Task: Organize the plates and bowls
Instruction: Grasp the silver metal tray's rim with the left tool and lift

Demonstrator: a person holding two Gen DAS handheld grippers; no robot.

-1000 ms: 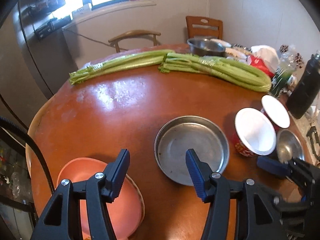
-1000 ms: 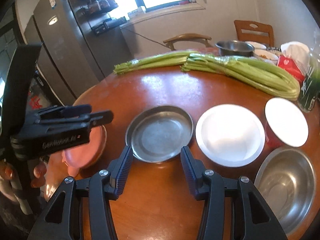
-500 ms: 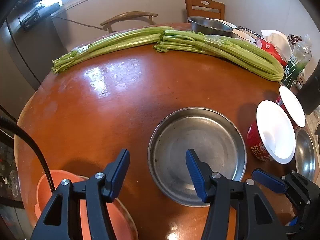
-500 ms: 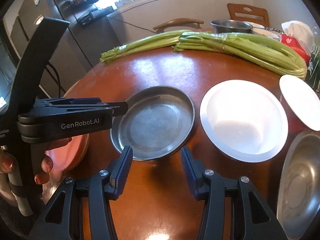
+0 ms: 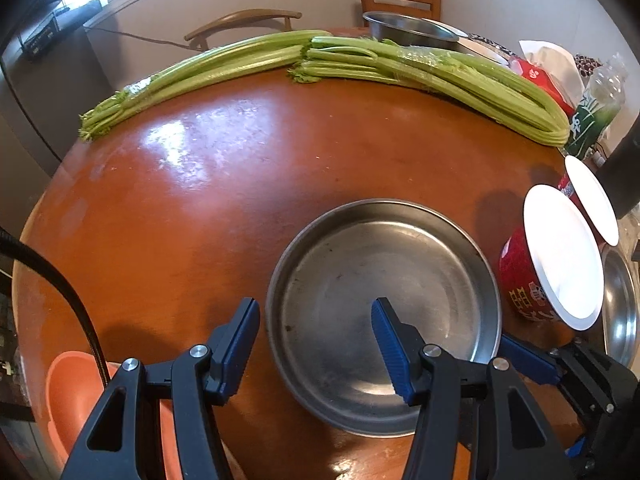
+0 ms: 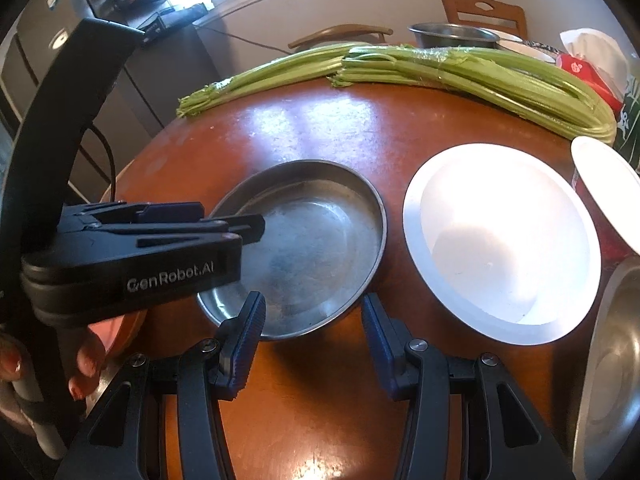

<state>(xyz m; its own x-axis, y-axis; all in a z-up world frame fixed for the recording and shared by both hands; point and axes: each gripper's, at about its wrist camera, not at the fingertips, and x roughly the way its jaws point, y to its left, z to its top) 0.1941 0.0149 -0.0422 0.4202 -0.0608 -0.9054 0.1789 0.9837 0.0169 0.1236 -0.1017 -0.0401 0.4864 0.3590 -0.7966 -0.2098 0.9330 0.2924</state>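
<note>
Two hand-held grippers above a round, reddish-brown table (image 5: pixel 240 184), both pitched steeply downward. The left gripper (image 5: pixel 316 334) has its jaws parted with nothing between the pads; its left finger hangs over bare tabletop just beside the rim of the shallow steel pan (image 5: pixel 384 280), and its right finger hangs over the pan's floor, so the jaws straddle the near-left rim without visibly touching it. Seen from the right wrist camera, this gripper reaches in from the left, level over the pan (image 6: pixel 312 248), held by a hand (image 6: pixel 84 364) whose fingertips curl under its body.

The right gripper (image 6: pixel 312 330) is likewise parted and empty; its two fingers frame the pan's near rim, and contact cannot be judged. In the left wrist view its blue tip (image 5: pixel 524 362) appears at the pan's right edge.

Other tableware: a white-lined bowl (image 6: pixel 500 240) with a red outside just right of the pan; a second, similar bowl (image 6: pixel 608 196) beyond it; a steel bowl (image 6: pixel 612 368) at the near right; an orange bowl (image 5: pixel 76 396) at the near left. Celery bundles (image 5: pixel 360 64) lie across the far side of the table.
</note>
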